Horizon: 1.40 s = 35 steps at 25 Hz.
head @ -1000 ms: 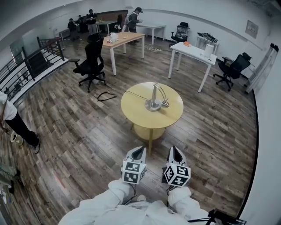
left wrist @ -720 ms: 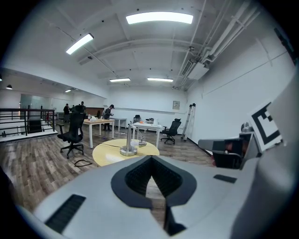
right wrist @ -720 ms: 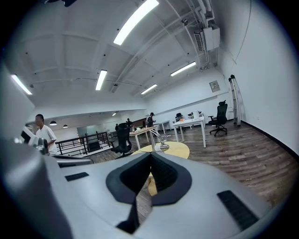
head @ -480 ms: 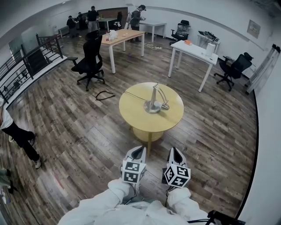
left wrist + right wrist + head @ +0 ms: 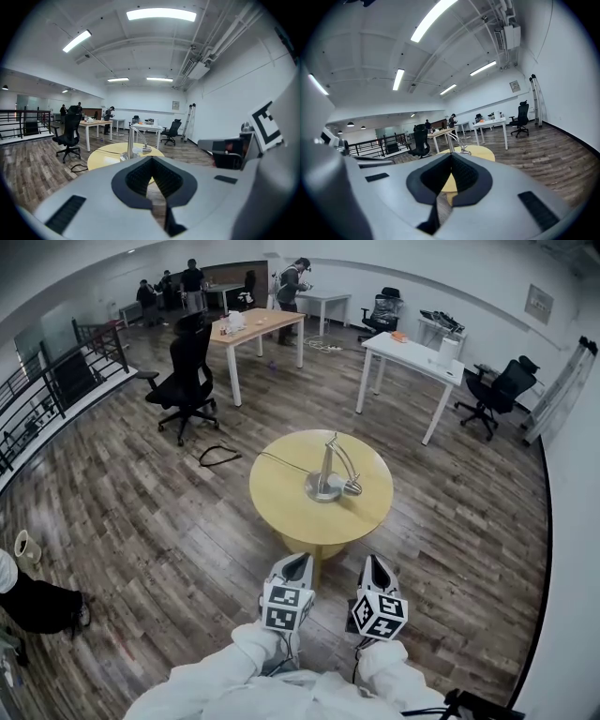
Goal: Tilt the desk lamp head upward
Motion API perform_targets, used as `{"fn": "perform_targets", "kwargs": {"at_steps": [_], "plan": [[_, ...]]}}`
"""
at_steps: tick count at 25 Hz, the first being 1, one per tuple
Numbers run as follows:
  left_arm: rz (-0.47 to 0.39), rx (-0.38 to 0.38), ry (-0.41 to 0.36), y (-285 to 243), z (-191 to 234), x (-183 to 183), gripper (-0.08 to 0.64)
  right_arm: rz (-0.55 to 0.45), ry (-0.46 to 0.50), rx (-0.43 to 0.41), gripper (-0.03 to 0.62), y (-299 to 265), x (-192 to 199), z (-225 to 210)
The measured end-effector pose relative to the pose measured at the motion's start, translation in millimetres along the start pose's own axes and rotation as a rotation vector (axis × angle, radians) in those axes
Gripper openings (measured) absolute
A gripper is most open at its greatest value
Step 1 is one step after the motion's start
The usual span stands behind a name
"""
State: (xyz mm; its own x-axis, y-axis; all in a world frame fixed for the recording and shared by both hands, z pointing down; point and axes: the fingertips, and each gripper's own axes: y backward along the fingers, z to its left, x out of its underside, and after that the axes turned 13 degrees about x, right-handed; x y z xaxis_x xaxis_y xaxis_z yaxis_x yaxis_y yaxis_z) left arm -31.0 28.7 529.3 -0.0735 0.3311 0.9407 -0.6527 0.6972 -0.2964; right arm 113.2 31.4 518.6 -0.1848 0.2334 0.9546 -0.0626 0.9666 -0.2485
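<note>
A silver desk lamp (image 5: 327, 471) stands on a round yellow table (image 5: 291, 507) in the middle of the room. Its thin arm bends down to a small head (image 5: 352, 488) that hangs low over the tabletop, right of the base. My left gripper (image 5: 296, 562) and right gripper (image 5: 373, 562) are held side by side in front of me, short of the table's near edge. Both are shut and hold nothing. The lamp (image 5: 131, 142) shows beyond the closed jaws in the left gripper view. In the right gripper view the lamp (image 5: 457, 141) is small and far.
A black office chair (image 5: 187, 372) and a wooden desk (image 5: 259, 323) stand at the back left, a white desk (image 5: 413, 352) and another chair (image 5: 497, 385) at the back right. A black cable (image 5: 217, 455) lies on the floor left of the table. A person (image 5: 36, 602) crouches at the left edge.
The table and lamp have come a little nearer in the head view. The person at the left edge has moved down the frame. Both grippers keep their place and stay shut.
</note>
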Motion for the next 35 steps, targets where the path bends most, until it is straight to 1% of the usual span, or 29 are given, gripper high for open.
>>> {"fn": "perform_targets", "kwargs": {"at_steps": [4, 13, 20, 27, 31, 35], "plan": [[0.001, 0.006, -0.002, -22.7, 26.6, -12.5, -0.003, -0.004, 0.002, 0.008, 0.012, -32.7, -9.0, 6.9], [0.009, 0.035, -0.017, -66.4, 80.5, -36.8, -0.003, -0.019, -0.004, 0.055, 0.012, -94.9, -29.5, 14.7], [0.031, 0.045, -0.010, -94.1, 102.9, -40.8, -0.002, 0.000, -0.011, 0.083, 0.012, -125.2, -28.6, 9.9], [0.050, 0.062, -0.021, -128.3, 116.3, -51.9, -0.003, 0.006, -0.028, 0.096, 0.012, -162.0, -36.3, 3.7], [0.051, 0.045, -0.017, -155.3, 132.8, -56.4, -0.002, 0.023, -0.026, 0.089, 0.012, -194.6, -37.5, -1.9], [0.057, 0.030, -0.006, -183.8, 148.5, -67.4, -0.003, 0.017, -0.023, 0.071, 0.012, -231.8, -52.1, -5.1]]}}
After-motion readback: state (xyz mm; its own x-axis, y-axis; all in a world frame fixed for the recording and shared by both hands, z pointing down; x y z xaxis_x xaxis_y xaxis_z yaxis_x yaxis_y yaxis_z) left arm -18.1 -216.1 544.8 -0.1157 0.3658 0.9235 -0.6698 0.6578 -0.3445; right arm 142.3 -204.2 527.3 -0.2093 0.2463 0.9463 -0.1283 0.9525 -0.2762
